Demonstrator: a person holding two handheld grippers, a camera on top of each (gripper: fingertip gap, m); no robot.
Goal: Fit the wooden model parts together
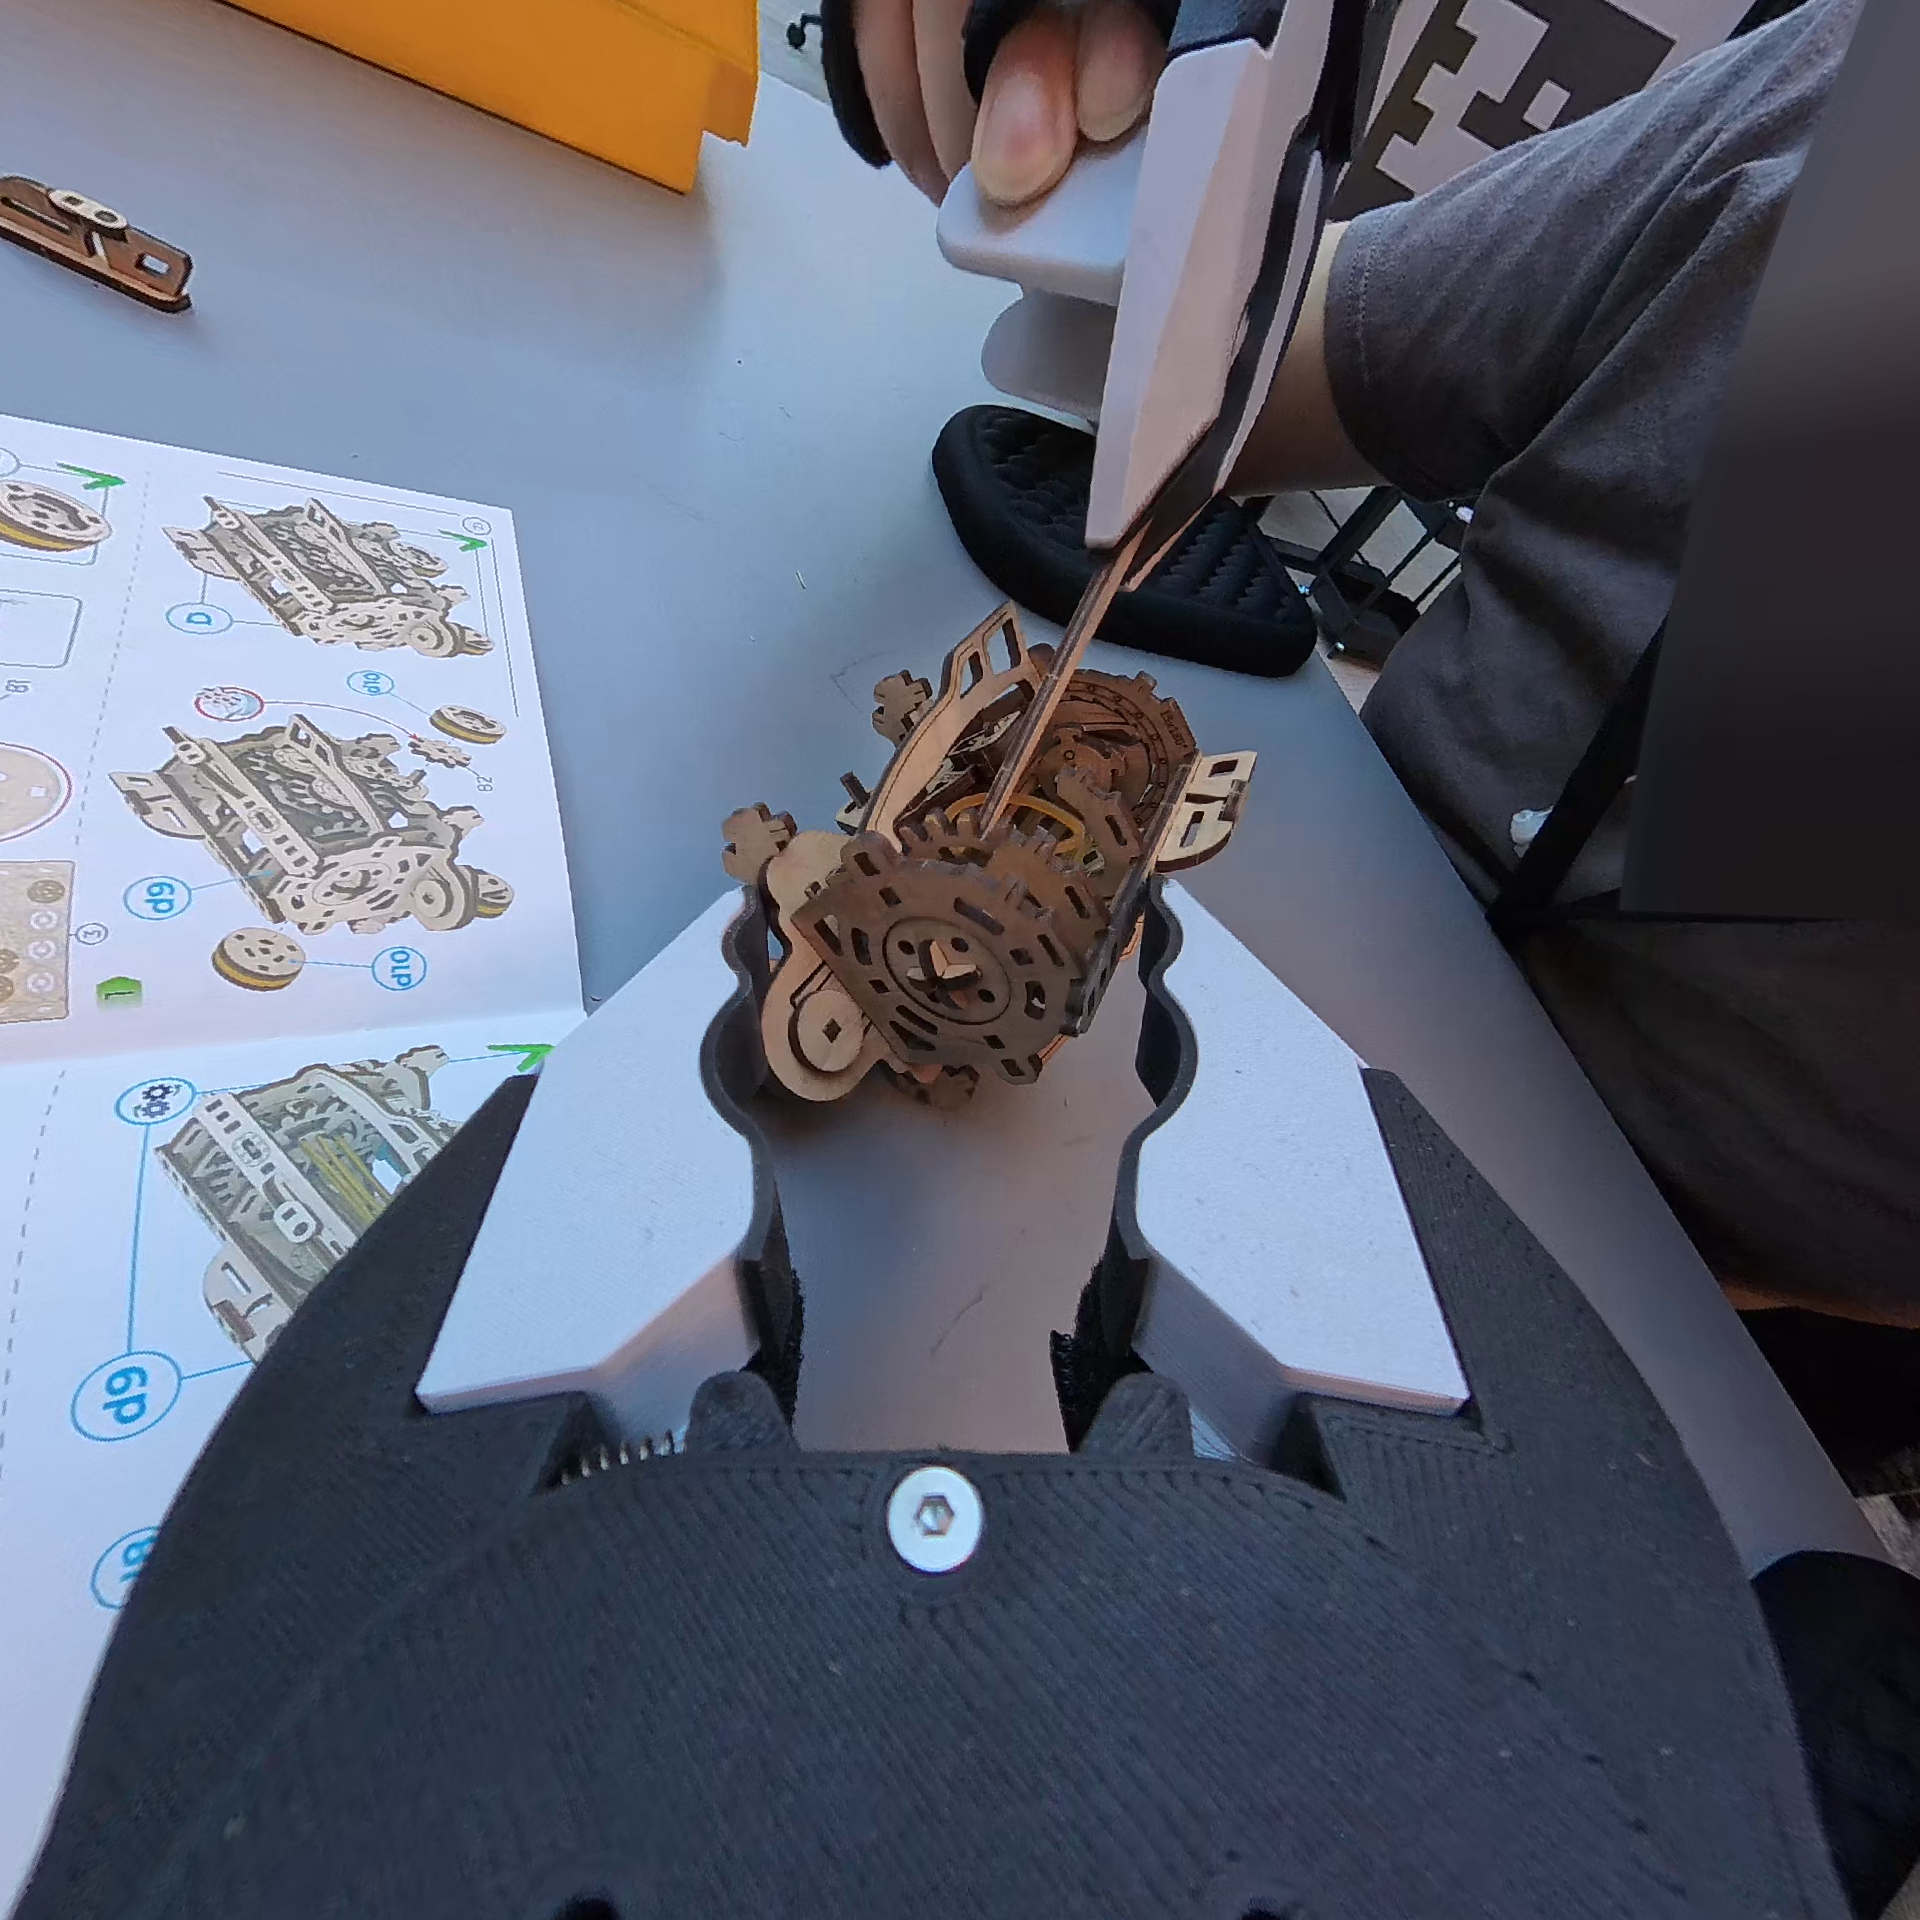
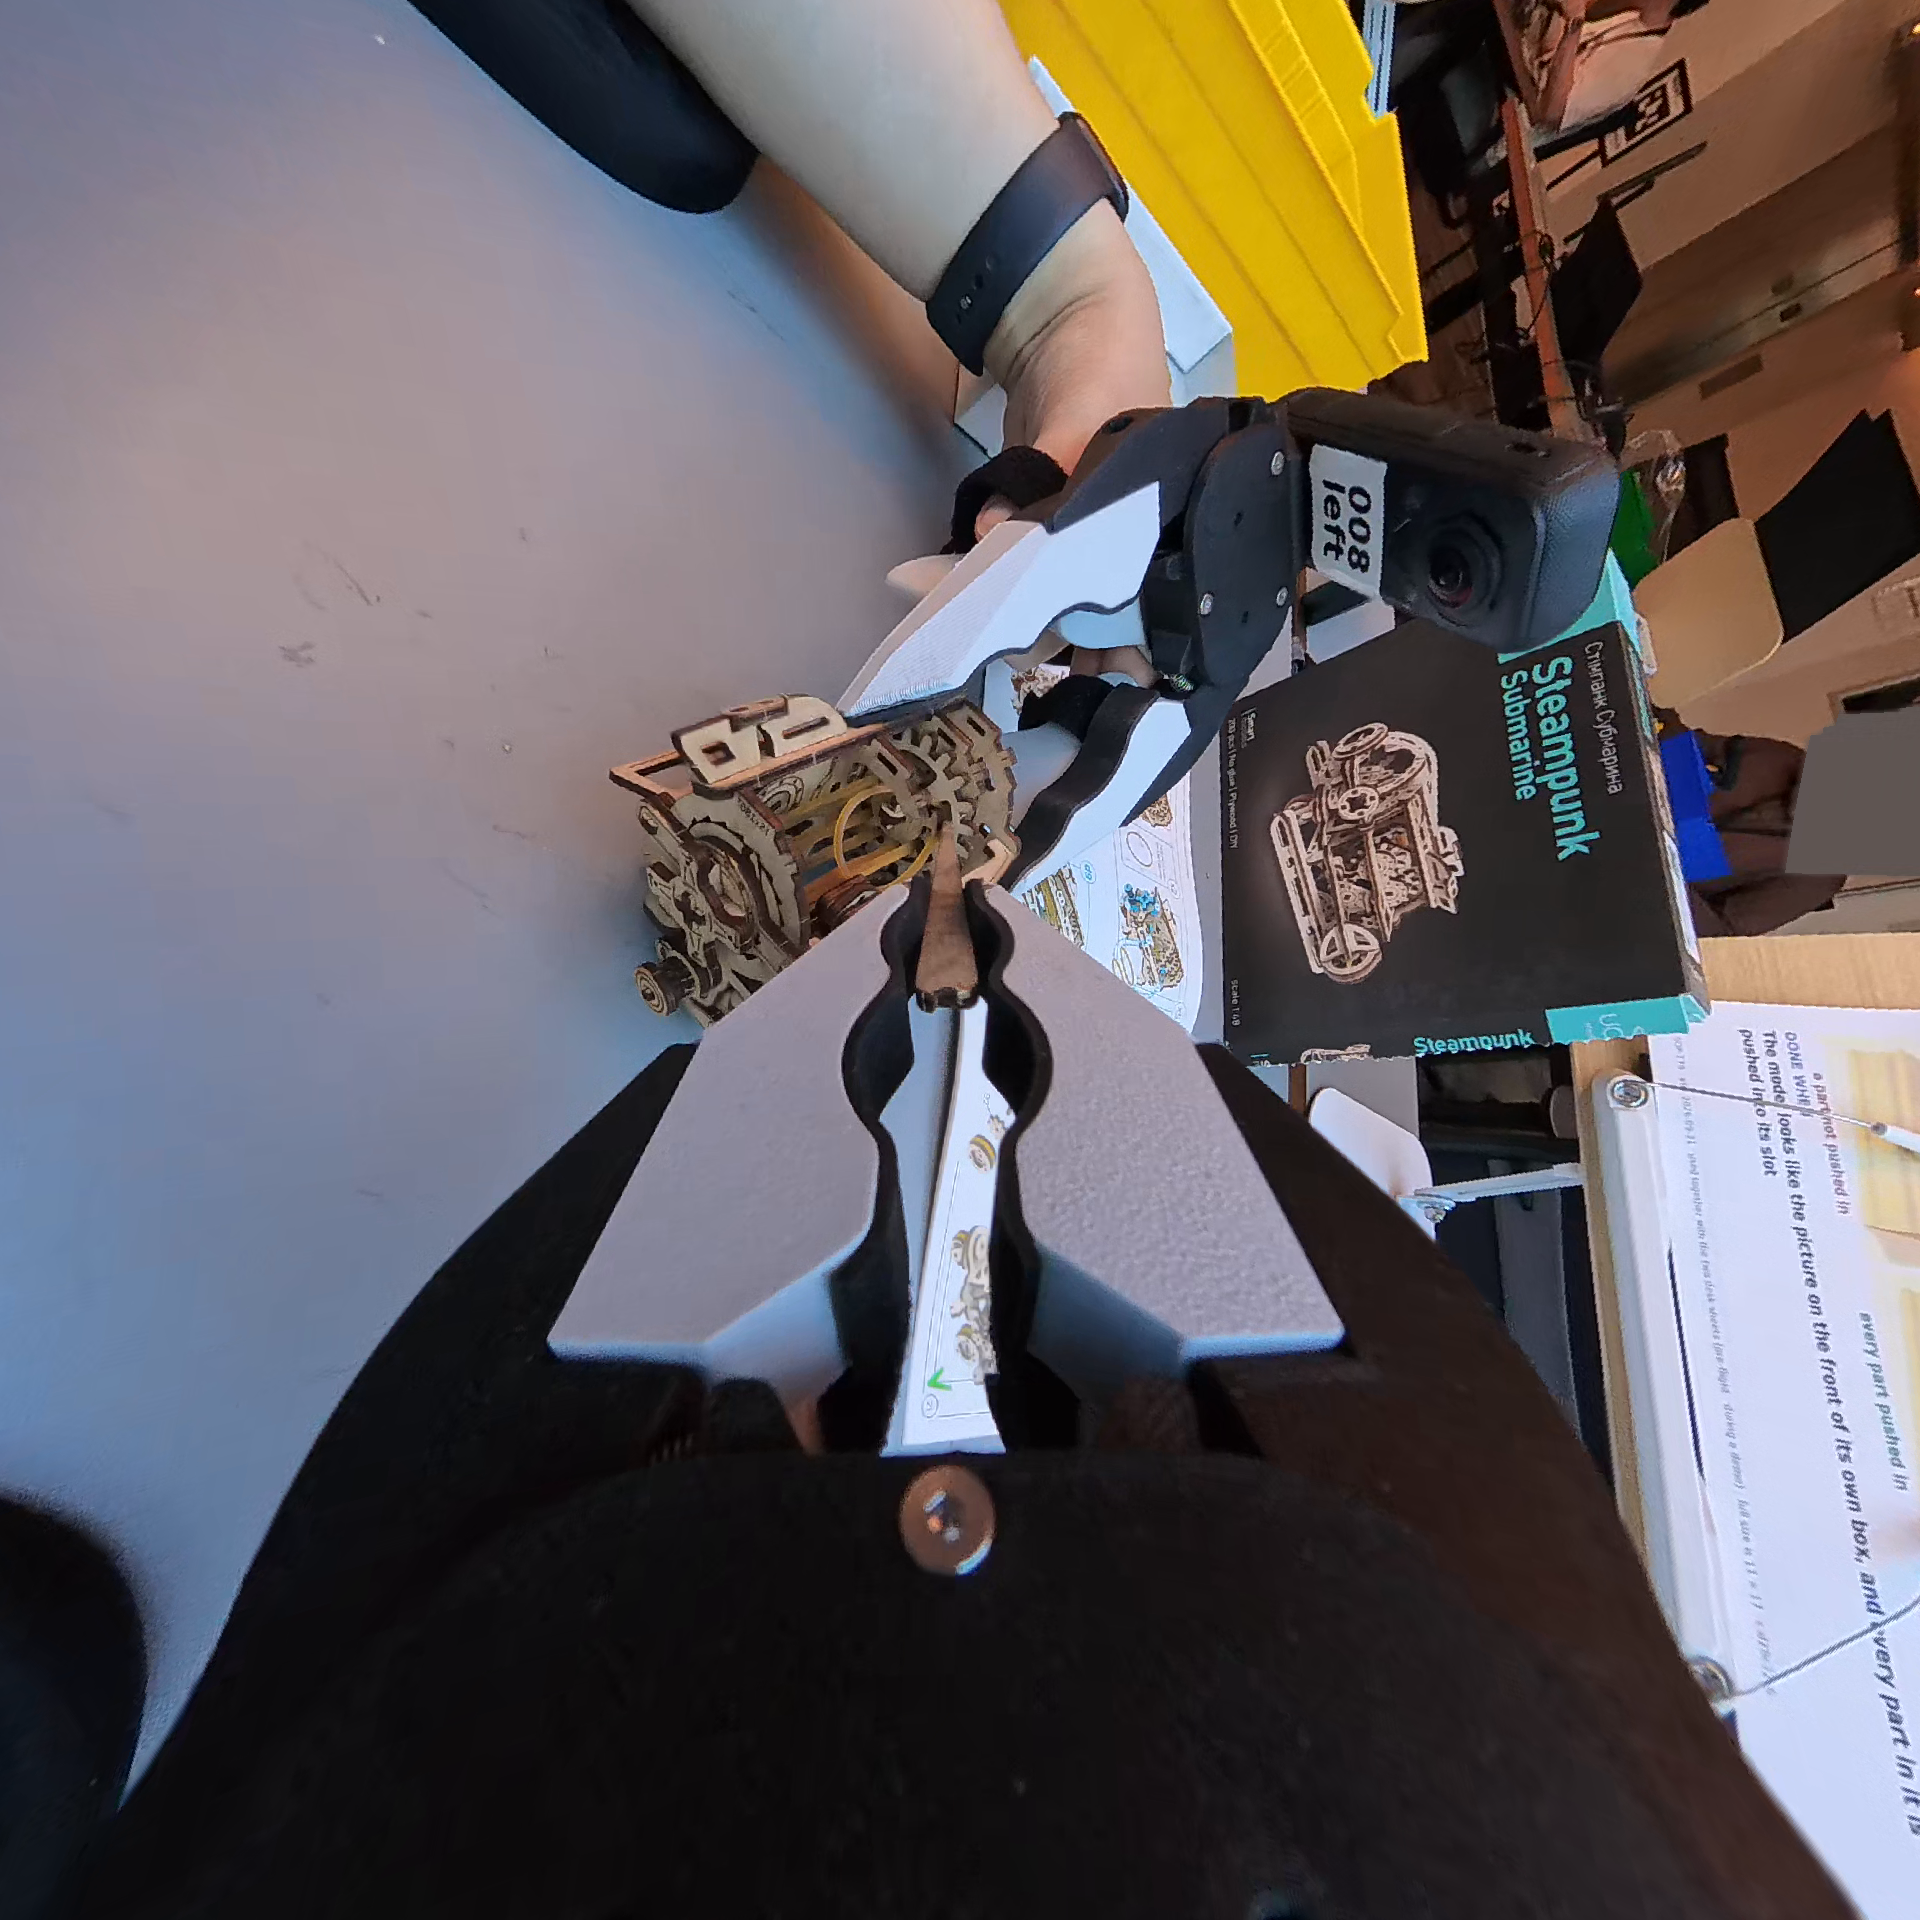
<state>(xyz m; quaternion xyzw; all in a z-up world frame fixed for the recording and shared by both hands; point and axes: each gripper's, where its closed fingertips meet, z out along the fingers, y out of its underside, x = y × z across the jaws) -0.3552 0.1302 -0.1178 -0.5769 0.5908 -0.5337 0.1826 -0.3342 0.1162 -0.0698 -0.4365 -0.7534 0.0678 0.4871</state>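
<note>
A partly built wooden gear model [image 1: 966, 935] with a yellow rubber band [image 1: 1023, 816] stands on the grey table [image 1: 675, 364]. My left gripper [image 1: 951, 966] is shut on its near end, one finger on each side. It also shows in the right wrist view [image 2: 945, 790], clamping the model [image 2: 790, 842]. My right gripper [image 2: 943, 904] is shut on a thin flat wooden piece [image 2: 943, 940]. The piece's pointed tip reaches into the model by the rubber band. In the left wrist view the right gripper [image 1: 1127, 551] comes down from above with the wooden piece [image 1: 1049, 707].
An instruction sheet [image 1: 260, 779] lies left of the model. A loose wooden part [image 1: 94, 244] lies at the far left and a yellow bin [image 1: 582, 73] stands behind. The kit's black box [image 2: 1455, 852] stands beyond the model. The table edge [image 1: 1455, 831] runs close on the right.
</note>
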